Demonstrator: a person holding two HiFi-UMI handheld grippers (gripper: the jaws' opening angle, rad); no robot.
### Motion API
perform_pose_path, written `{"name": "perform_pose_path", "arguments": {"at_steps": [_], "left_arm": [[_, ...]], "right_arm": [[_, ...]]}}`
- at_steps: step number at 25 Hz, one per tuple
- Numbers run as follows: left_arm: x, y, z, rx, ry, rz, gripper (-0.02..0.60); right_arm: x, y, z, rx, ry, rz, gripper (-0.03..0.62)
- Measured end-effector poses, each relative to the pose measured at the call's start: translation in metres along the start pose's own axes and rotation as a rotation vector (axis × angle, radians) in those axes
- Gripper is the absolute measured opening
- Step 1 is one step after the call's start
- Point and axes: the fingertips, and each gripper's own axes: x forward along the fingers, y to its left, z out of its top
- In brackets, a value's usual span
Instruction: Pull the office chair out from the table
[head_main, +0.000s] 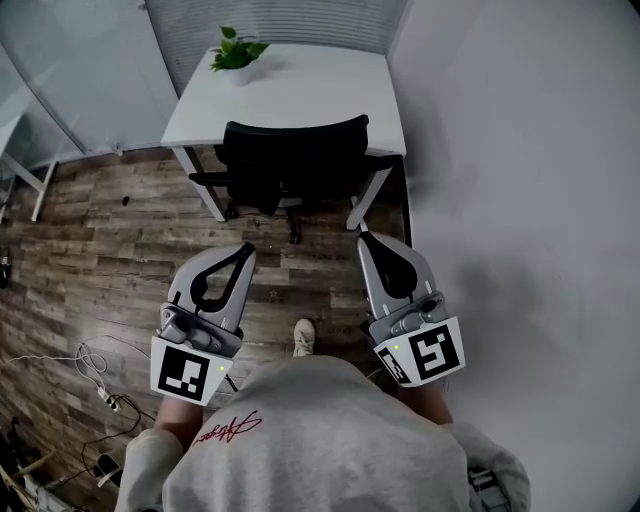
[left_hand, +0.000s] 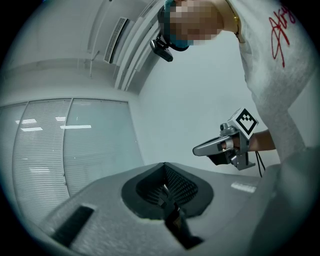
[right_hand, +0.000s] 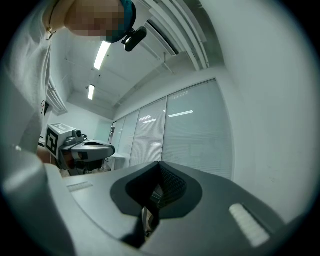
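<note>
In the head view a black office chair (head_main: 290, 165) is tucked under the near edge of a white table (head_main: 310, 100). My left gripper (head_main: 246, 248) is shut and empty, held over the wood floor well short of the chair. To its right my right gripper (head_main: 363, 237) is shut too, with nothing in it, its tip close to the table's right leg (head_main: 370, 197). The left gripper view shows its jaws (left_hand: 165, 187) closed and the right gripper (left_hand: 200, 149) off to the right. The right gripper view shows closed jaws (right_hand: 159, 192) and the left gripper (right_hand: 107, 148).
A potted green plant (head_main: 238, 52) stands on the table's far left. A grey wall (head_main: 520, 200) runs along the right, close to the right gripper. Cables and a power strip (head_main: 100, 390) lie on the floor at lower left. Another white table's leg (head_main: 40, 190) shows at the left.
</note>
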Motion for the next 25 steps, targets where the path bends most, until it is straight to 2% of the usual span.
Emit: {"name": "perform_pose_path", "arguments": {"at_steps": [12,25], "left_arm": [[0.059,0.040,-0.011,0.014,0.019,0.064,-0.006],[0.095,0.059,-0.032,-0.012,0.016,0.079,-0.006]], "right_arm": [[0.060,-0.055,-0.008,0.020,-0.013,0.052,0.002],[0.090,-0.083,-0.025,0.022,0.009,0.067,0.002]]}}
